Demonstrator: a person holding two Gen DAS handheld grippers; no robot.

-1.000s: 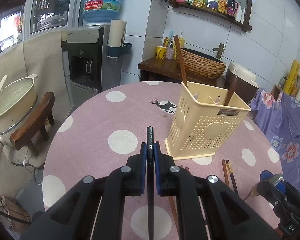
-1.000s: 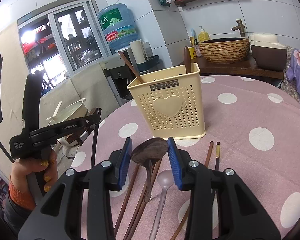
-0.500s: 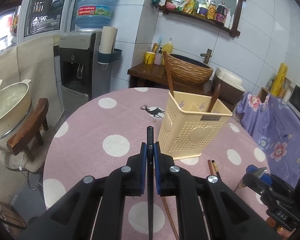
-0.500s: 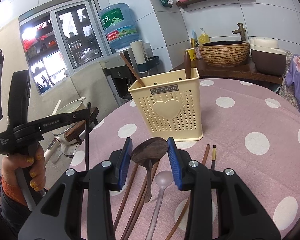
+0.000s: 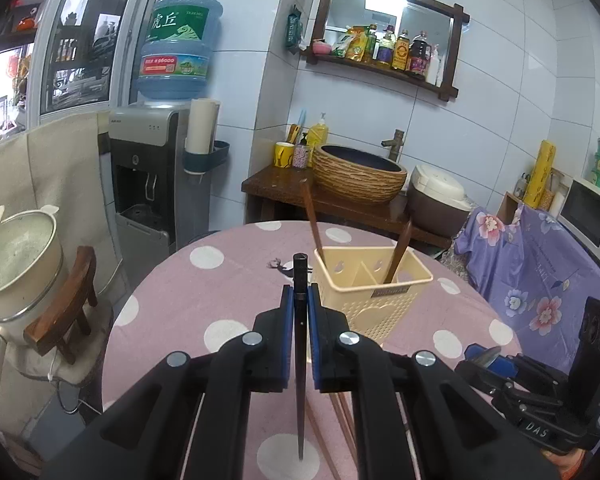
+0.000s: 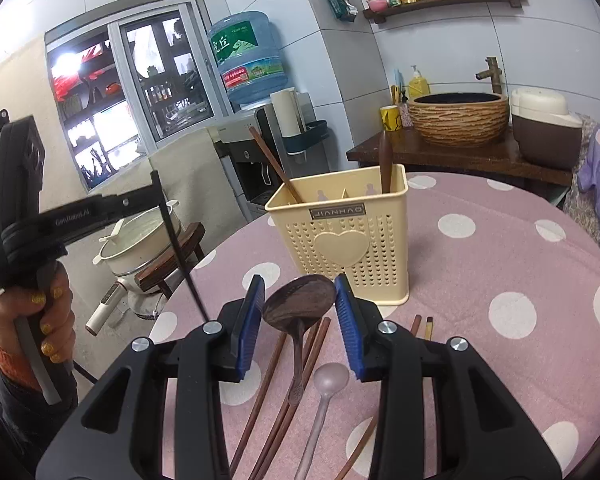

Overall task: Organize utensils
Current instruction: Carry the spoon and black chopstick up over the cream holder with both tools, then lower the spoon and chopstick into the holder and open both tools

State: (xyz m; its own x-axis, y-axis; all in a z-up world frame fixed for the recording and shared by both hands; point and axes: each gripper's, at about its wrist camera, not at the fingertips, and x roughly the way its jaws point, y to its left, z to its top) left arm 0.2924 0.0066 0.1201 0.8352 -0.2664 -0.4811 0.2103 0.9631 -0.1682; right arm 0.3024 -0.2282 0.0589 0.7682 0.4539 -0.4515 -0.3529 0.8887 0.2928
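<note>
left gripper (image 5: 300, 300) is clamped on a single dark chopstick (image 5: 300, 344), pads pressed to both sides of it, blunt end poking out ahead of the tips. compared with a second ago the cream utensil holder (image 5: 370, 280) sits lower and smaller in the left wrist view, and its open top and dividers now show from above: the gripper has risen. in the right wrist view the same chopstick (image 6: 178, 248) hangs clear of the pink dotted tablecloth (image 6: 500, 248), to the left of the holder and well apart from it.

right gripper (image 6: 300, 312) holds a dark wooden spoon (image 6: 298, 304) by the bowl, jaws part open with the bowl between the blue pads; its handle hangs down toward the cloth. it has hardly shifted relative to the holder.

near side of the holder, flat on the cloth: several brown chopsticks (image 6: 268, 376) and a pale translucent spoon (image 6: 328, 384). the holder already carries a brown chopstick (image 6: 276, 168) in its left cell and a dark handle (image 6: 386, 164) in its right.

judgement: lift done, carry to the holder not yet done. chopstick likely belongs in the left cell. most of the pile remains.
</note>
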